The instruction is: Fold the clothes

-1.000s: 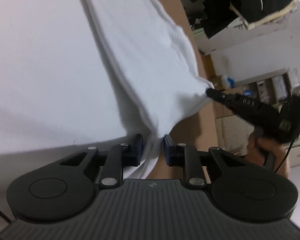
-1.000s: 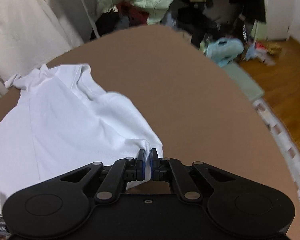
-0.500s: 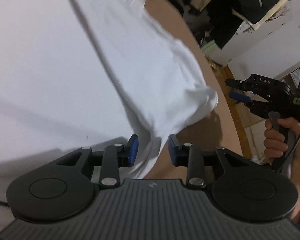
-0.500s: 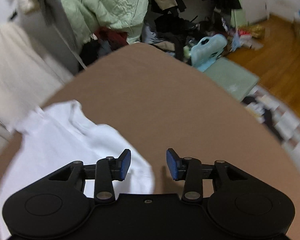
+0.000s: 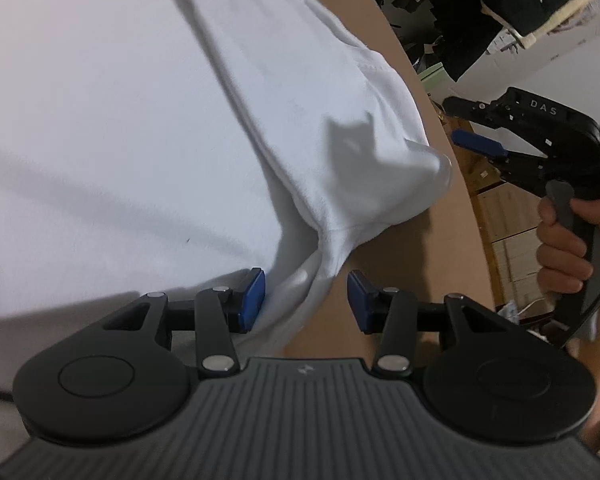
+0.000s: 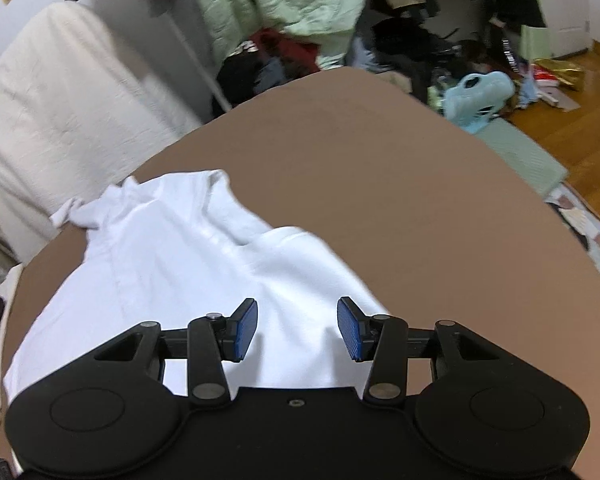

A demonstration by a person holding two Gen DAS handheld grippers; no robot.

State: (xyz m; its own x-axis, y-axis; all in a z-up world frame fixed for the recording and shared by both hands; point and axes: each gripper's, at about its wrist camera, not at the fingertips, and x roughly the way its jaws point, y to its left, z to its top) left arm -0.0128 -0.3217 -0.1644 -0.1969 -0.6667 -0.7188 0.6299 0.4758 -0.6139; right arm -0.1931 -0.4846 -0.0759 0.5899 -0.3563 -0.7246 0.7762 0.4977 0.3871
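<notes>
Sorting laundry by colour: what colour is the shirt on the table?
Plain white shirt, clearest in the right wrist view.

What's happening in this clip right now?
A person is folding a white shirt on a brown table, holding a claw in each hand. Both claws are open and hold nothing. The left claw sits low at the shirt's near edge, with cloth lying between its blue pads. The right claw hovers over the shirt's corner, and the left view shows it off the table's edge. One sleeve is folded over the body.
</notes>
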